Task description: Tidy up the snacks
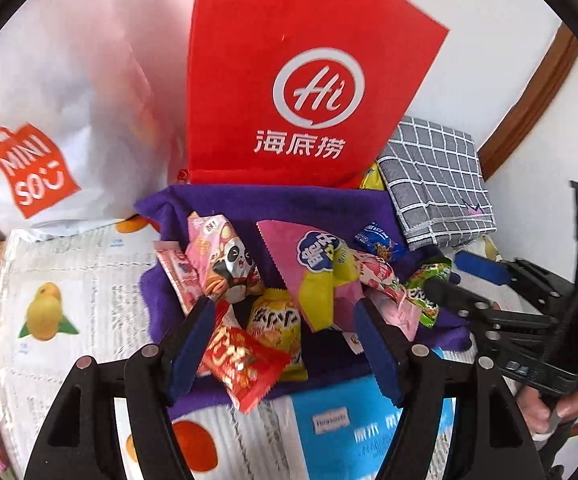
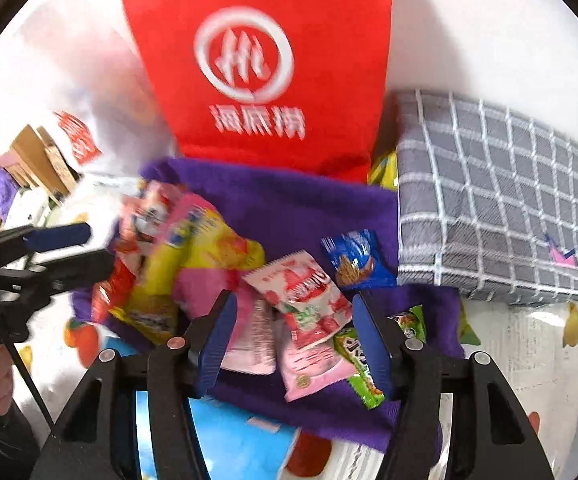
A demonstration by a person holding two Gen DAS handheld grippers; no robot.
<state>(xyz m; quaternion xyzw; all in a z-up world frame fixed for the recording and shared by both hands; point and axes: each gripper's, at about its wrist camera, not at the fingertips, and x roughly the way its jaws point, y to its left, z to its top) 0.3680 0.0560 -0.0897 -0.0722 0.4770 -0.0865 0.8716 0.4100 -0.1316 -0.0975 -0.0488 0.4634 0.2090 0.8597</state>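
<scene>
The snacks were heaped on a purple cloth (image 1: 289,204), seemingly gathered there so that they could be sorted into the bags standing behind it.

Beyond and to the left of the left gripper (image 1: 289,332), a white shopping bag (image 1: 49,120) was propped upright. Straight ahead of the fingers, a red bag (image 1: 305,80) was stood just behind the cloth. A red packet (image 1: 245,360) was seen between the left gripper's fingers, with a yellow packet (image 1: 277,320) just beyond it. The pads did not appear to press on either, so the jaws were judged released and empty, hanging over the pile. A panda-printed packet (image 1: 229,264) and a large pink packet (image 1: 313,268) were piled past the fingertips.

The right gripper (image 2: 293,340) was likewise held apart above the pile. A strawberry-printed packet (image 2: 305,300) lay between its fingers without being visibly clamped. A green packet (image 2: 361,368) was partly covered by the right-hand finger. A blue packet (image 2: 353,260) lay ahead of the tips, and a grey checked cloth (image 2: 497,200) was folded further right.

The left half of the right wrist view was smeared by motion, so the packets there could not be read. The bags' openings were cut off, and their contents could not be seen.
</scene>
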